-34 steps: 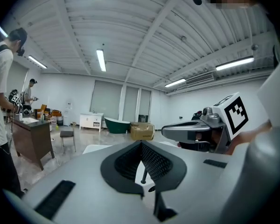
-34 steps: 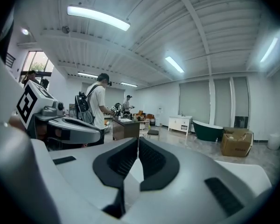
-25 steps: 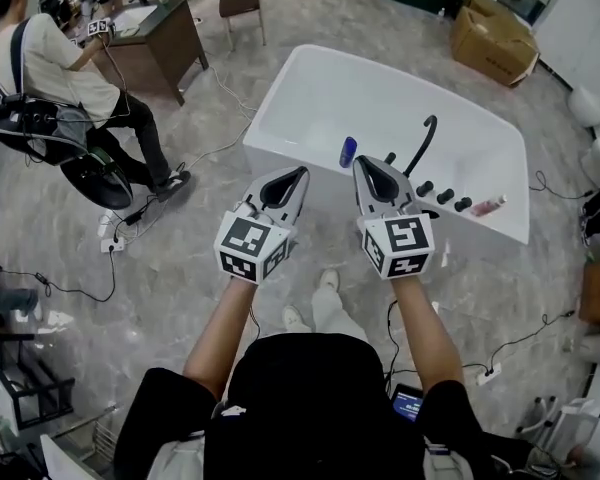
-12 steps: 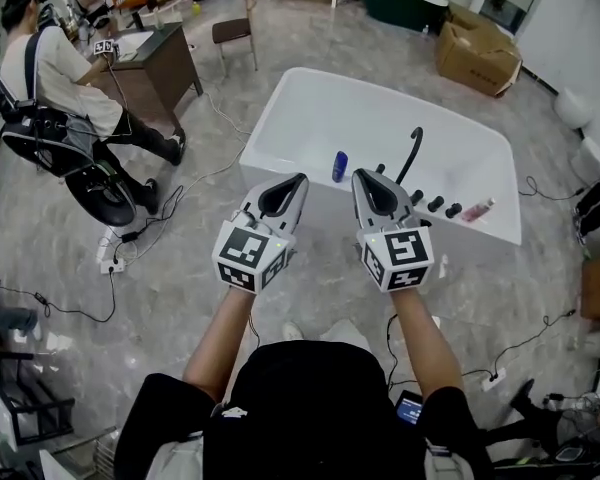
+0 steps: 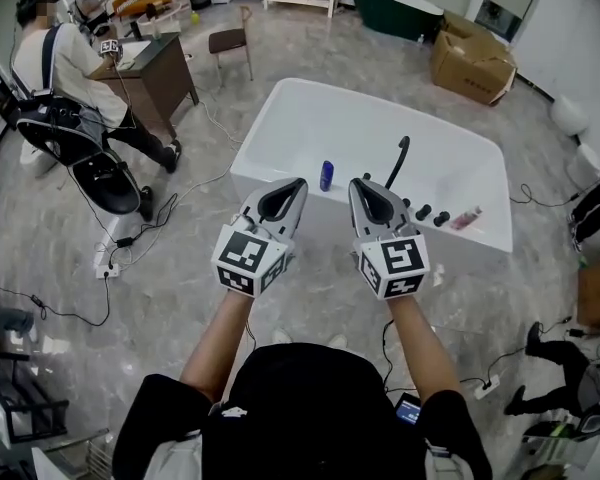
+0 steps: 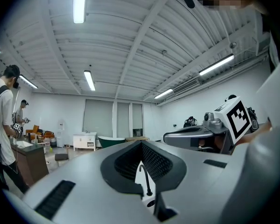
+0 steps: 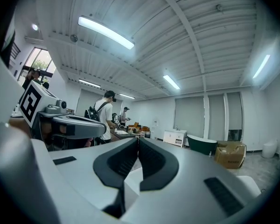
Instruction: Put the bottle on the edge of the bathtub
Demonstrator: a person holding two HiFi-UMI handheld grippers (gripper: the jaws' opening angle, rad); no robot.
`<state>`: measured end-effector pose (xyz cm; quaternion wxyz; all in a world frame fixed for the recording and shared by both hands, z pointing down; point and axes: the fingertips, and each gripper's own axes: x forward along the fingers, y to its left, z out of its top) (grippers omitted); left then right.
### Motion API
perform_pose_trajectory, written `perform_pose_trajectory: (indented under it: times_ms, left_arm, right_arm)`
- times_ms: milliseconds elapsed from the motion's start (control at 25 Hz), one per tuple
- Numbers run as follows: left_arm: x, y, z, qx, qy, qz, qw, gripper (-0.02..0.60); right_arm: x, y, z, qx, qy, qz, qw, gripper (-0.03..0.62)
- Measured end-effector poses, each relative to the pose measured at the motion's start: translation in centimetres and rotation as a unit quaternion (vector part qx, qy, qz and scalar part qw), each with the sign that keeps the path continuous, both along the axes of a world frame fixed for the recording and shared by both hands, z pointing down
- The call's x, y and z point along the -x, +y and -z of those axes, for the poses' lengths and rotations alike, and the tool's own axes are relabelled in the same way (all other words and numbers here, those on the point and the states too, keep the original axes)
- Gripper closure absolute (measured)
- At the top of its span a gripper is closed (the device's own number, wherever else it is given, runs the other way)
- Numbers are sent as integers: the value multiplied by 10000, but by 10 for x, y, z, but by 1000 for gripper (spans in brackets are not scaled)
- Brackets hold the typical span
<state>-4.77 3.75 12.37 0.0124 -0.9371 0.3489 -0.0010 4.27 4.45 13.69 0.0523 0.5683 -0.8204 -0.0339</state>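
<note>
A small blue bottle point(image 5: 326, 175) stands upright on the near rim of the white bathtub point(image 5: 248, 163), left of the black curved faucet point(image 5: 398, 158). A pink bottle point(image 5: 467, 217) lies on the same rim at the right, past three black knobs point(image 5: 423, 211). My left gripper point(image 5: 297, 183) and right gripper point(image 5: 356, 183) are held side by side in the air on the near side of the tub, both shut and empty. The bottle shows between their tips, well beyond them. In the left gripper view its tips point(image 6: 141, 143) meet; in the right gripper view its tips point(image 7: 138, 139) meet too.
A person point(image 5: 65, 68) sits on an office chair at a brown desk point(image 5: 160, 63) at the left. Cables and a power strip point(image 5: 105, 260) lie on the floor at the left. A cardboard box point(image 5: 470, 63) and a dark green tub point(image 5: 395, 6) stand behind. Someone's legs point(image 5: 550, 353) show at the right.
The head view has drawn back, so the tub and the blue bottle look smaller and farther. Both grippers stay side by side, shut and empty.
</note>
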Motion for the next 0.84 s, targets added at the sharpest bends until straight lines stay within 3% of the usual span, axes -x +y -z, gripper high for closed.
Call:
perform_pose_trajectory:
  times_ms: [840]
  left_arm:
    - [-63,10,2,-69,-95,-47,9999,569]
  right_arm:
    - [-64,7,-9,79,16,-62,9999,571]
